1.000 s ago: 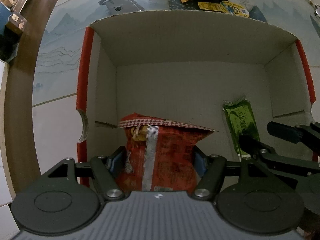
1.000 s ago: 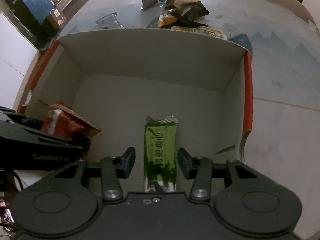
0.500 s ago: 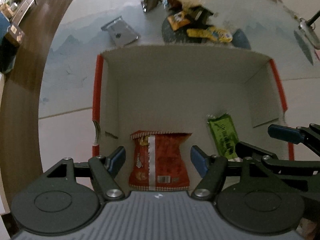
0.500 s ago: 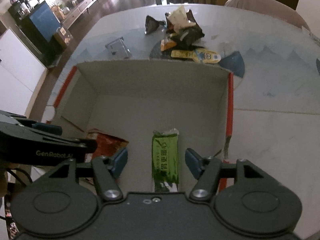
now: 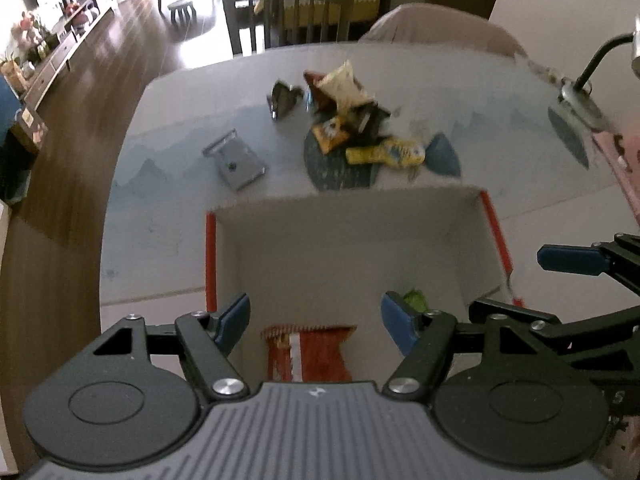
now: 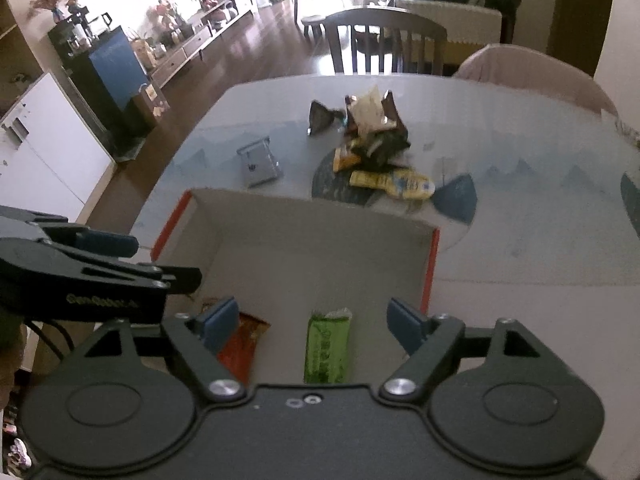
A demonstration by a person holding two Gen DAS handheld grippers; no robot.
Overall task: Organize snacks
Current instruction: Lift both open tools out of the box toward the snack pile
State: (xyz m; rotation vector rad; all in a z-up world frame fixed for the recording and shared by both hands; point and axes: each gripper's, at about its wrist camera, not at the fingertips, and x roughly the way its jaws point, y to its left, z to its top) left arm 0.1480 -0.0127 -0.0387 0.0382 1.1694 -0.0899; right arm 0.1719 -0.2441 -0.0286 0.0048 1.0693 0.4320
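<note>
Dining table (image 6: 520, 240): box (image 6: 304, 236) holding red packet (image 5: 316, 354), green packet (image 6: 328, 346); my left gripper (image 5: 316, 322) and right gripper (image 6: 310, 322) both opening, empty.

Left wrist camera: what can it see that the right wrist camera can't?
Only the left wrist view shows a desk lamp at the table's right edge. Only the right wrist view shows a white cabinet and the green packet's full length. Both show the cardboard box, the red snack bag, the snack pile and both opening, empty grippers.
</note>
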